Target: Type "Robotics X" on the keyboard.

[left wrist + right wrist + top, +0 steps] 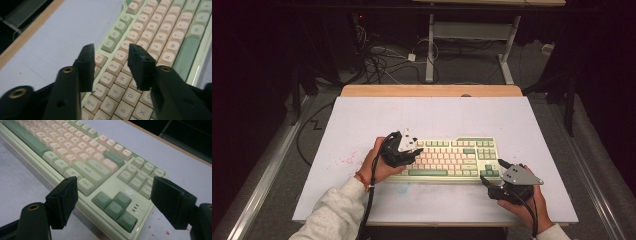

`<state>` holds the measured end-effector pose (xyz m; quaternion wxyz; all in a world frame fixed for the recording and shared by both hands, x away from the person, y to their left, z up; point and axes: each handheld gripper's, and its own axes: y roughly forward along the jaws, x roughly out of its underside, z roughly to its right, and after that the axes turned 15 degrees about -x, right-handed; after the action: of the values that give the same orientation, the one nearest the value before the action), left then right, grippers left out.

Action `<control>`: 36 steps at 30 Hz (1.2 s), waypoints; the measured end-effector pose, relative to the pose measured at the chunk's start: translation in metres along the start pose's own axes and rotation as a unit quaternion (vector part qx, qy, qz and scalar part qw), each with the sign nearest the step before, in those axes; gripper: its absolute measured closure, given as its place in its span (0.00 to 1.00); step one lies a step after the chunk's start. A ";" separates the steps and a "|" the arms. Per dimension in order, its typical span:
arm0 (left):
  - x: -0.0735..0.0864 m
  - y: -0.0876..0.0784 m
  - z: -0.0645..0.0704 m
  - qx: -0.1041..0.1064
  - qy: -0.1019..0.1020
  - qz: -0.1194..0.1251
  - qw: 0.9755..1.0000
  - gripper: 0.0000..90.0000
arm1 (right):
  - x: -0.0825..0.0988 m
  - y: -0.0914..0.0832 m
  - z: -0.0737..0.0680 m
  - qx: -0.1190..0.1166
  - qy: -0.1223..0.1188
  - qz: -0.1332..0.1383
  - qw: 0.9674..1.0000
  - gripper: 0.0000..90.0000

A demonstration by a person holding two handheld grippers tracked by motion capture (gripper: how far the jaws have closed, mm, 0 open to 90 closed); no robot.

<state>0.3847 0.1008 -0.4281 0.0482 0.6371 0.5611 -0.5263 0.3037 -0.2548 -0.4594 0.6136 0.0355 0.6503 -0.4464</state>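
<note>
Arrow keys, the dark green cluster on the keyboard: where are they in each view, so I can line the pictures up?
High view: arrow keys at the keyboard's near right corner, beside the right gripper.
Left gripper view: not in it.
Right gripper view: arrow keys low centre, between the jaws.
Shared landmark: the green spacebar.

Keyboard (452, 159) on the table (362, 120), left gripper (412, 152) over the keyboard's left end, right gripper (492, 172) at its right near corner.

One keyboard (452, 159), two grippers, one table (362, 117)
</note>
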 end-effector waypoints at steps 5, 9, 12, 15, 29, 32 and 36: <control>0.005 -0.008 -0.002 -0.013 -0.004 0.011 1.000 0.47 | 0.000 0.000 0.000 0.000 0.003 -0.001 1.000 0.25; 0.010 -0.012 -0.003 -0.022 -0.002 0.012 1.000 0.35 | 0.000 0.000 0.000 0.000 0.003 -0.002 1.000 0.25; 0.014 -0.016 -0.003 -0.025 -0.005 0.011 1.000 0.28 | 0.000 0.000 0.000 -0.001 0.005 -0.002 1.000 0.25; 0.018 -0.020 -0.004 -0.032 -0.005 0.014 0.999 0.24 | 0.001 0.001 0.000 -0.001 0.005 -0.003 1.000 0.25; 0.043 -0.036 -0.004 -0.062 0.007 0.013 0.998 0.22 | 0.001 0.002 -0.001 -0.003 0.003 -0.008 1.000 0.25; 0.050 -0.039 -0.003 -0.062 0.007 0.011 0.998 0.22 | 0.001 0.002 0.000 -0.002 0.004 -0.008 1.000 0.25; 0.058 -0.041 -0.003 -0.069 0.011 0.005 0.998 0.22 | 0.001 0.002 -0.001 -0.003 0.003 -0.009 1.000 0.25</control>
<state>0.3448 0.1562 -0.4471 0.0884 0.6408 0.5933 -0.4791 0.3044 -0.2536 -0.4613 0.6080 0.0295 0.6534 -0.4499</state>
